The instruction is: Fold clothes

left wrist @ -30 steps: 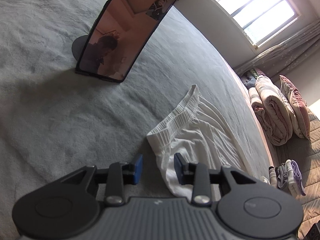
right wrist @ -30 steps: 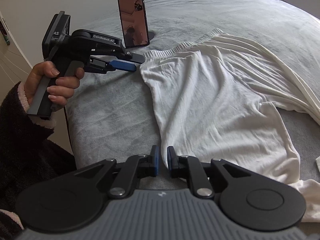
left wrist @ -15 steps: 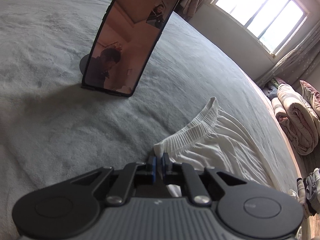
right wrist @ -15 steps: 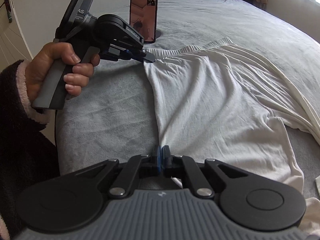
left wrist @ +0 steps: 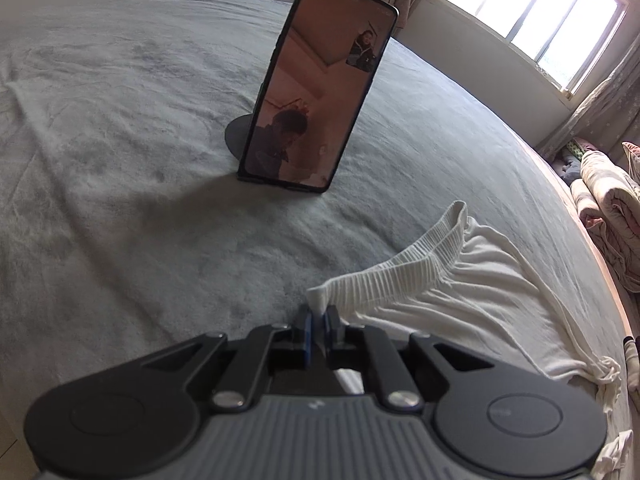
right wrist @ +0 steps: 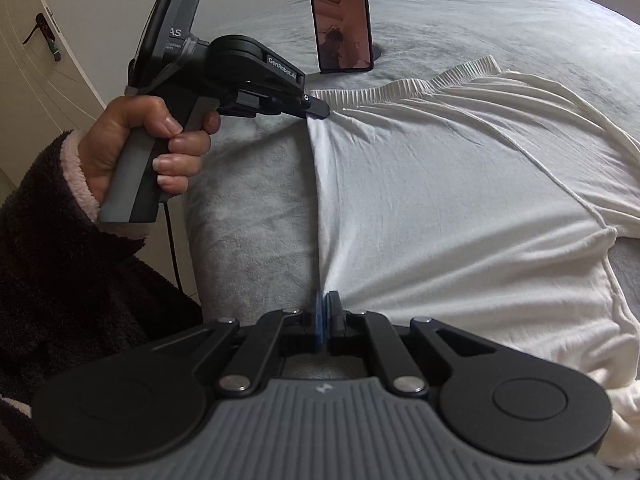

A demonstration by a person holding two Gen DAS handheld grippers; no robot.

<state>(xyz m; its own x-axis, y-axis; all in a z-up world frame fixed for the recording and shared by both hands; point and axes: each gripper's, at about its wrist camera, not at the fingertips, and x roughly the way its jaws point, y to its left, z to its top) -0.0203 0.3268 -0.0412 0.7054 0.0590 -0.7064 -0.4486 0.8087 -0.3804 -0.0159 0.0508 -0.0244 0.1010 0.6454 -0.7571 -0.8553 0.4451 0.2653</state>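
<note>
In the left wrist view, our left gripper (left wrist: 318,322) is clamped on the near corner of the ribbed waistband of the thin white knit garment (left wrist: 460,300), its jaws easing slightly apart with cloth between them. The garment lies spread on the fuzzy grey bed cover (left wrist: 140,220), right of the glossy black phone on its round stand (left wrist: 316,92). We should keep both pinches firm and lift evenly, so the limp fabric does not slip or bunch.

In the right wrist view, our right gripper (right wrist: 325,312) pinches the garment's near left edge, jaws likewise opening a touch. The stretched side hem runs taut towards the far left gripper; soft creases fan rightwards.
</note>
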